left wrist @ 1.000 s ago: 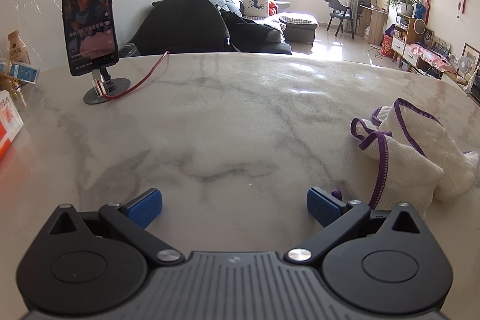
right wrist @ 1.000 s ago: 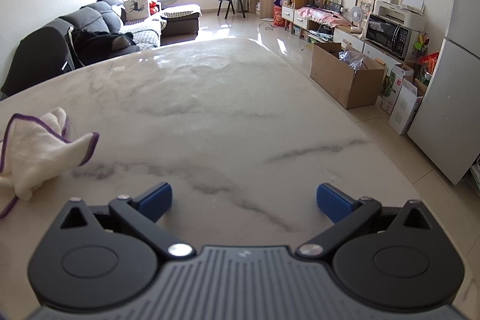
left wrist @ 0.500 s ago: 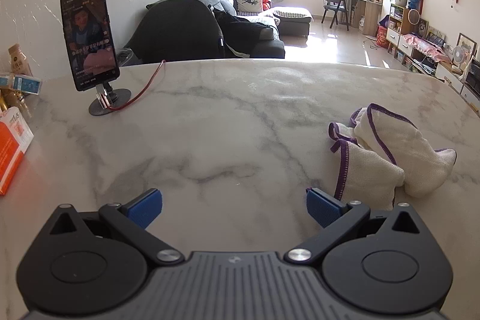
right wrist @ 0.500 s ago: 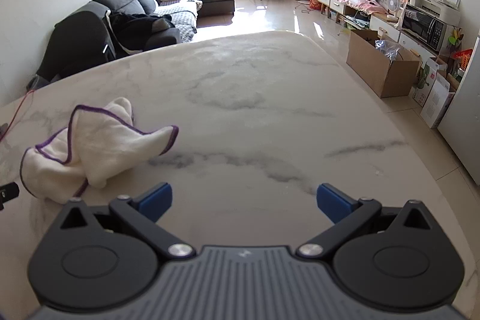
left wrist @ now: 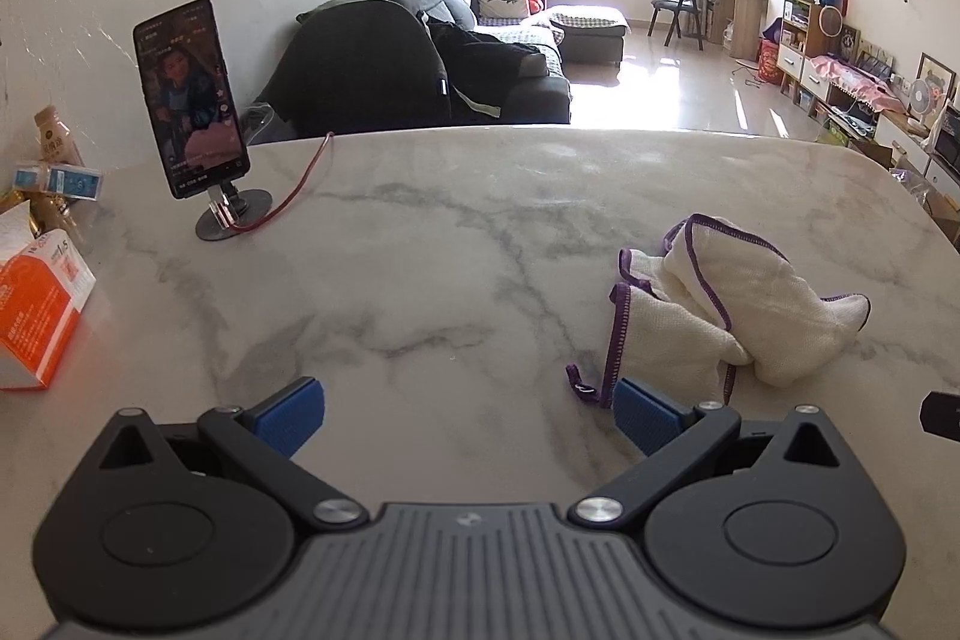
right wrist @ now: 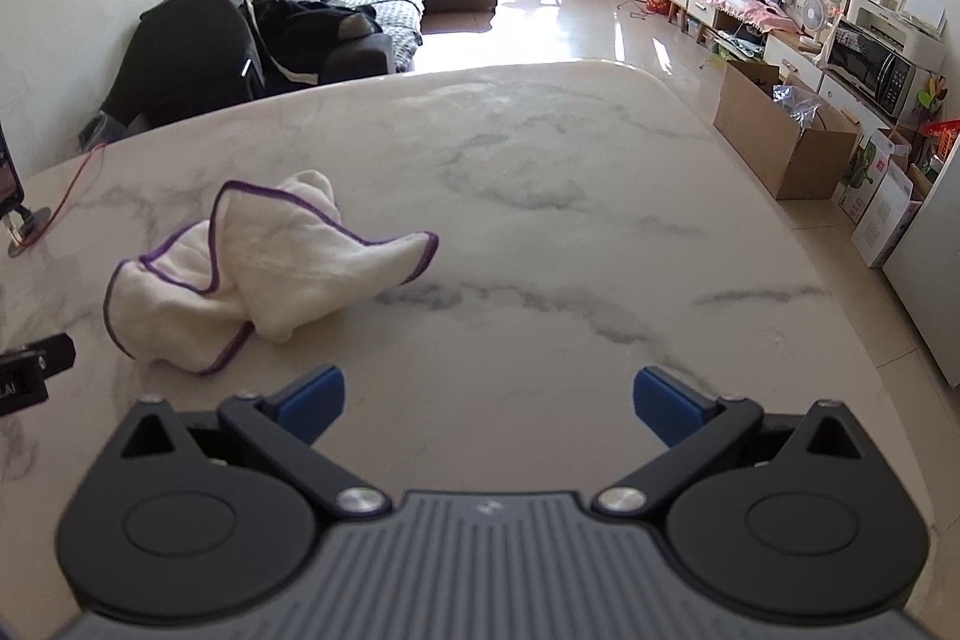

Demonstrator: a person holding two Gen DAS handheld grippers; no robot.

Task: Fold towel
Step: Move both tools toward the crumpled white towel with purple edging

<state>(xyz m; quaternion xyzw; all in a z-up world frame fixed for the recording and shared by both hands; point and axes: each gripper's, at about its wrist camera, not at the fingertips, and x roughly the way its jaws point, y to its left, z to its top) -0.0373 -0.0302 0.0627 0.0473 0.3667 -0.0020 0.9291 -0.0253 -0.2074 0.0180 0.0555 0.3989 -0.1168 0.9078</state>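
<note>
A white towel with purple trim [left wrist: 738,304] lies crumpled on the marble table [left wrist: 420,268]. In the left wrist view it is ahead and to the right, its near corner just beyond my right fingertip. In the right wrist view the towel [right wrist: 264,268] is ahead and to the left. My left gripper [left wrist: 468,415] is open and empty above the table. My right gripper [right wrist: 489,403] is open and empty, right of the towel.
A phone on a stand [left wrist: 192,100] with a red cable [left wrist: 300,190] stands at the table's far left. An orange box [left wrist: 36,310] and small packets [left wrist: 60,175] sit at the left edge. The table's right edge [right wrist: 840,292] drops to the floor.
Both grippers have pulled back and turned towards the towel, so it sits nearer the middle of each view. Both stay open.
</note>
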